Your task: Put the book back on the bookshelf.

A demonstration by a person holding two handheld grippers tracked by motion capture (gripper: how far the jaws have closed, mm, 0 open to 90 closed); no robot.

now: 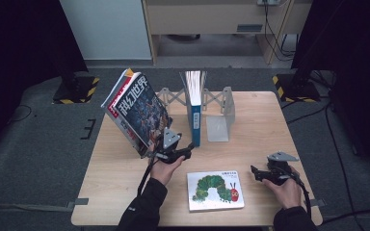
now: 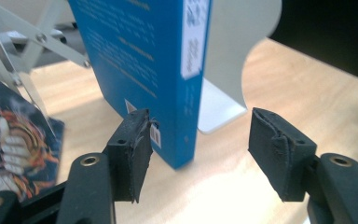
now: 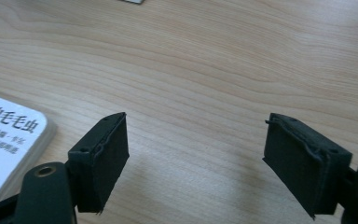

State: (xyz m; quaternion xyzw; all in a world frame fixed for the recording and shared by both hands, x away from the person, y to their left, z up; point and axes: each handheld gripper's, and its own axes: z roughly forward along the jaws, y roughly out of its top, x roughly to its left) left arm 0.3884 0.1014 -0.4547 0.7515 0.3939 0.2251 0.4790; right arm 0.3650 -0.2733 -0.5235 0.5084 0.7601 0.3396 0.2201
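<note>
Claws both apart and gripping nothing: left claw [image 1: 191,146] near blue book [image 1: 195,118] at twelve o'clock, right claw [image 1: 254,173] above bare surface [image 1: 250,149].

You get a high view looking forward and down on the table [image 1: 125,192], both gripper views close and low, sharing the blue book [image 1: 195,120] and caterpillar book [image 3: 0,140].

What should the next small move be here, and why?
Probably bring the right gripper left to the caterpillar book lying flat on the table. Its jaws stand open and empty beside that book, while the magazine already leans at the rack by the blue book.
</note>
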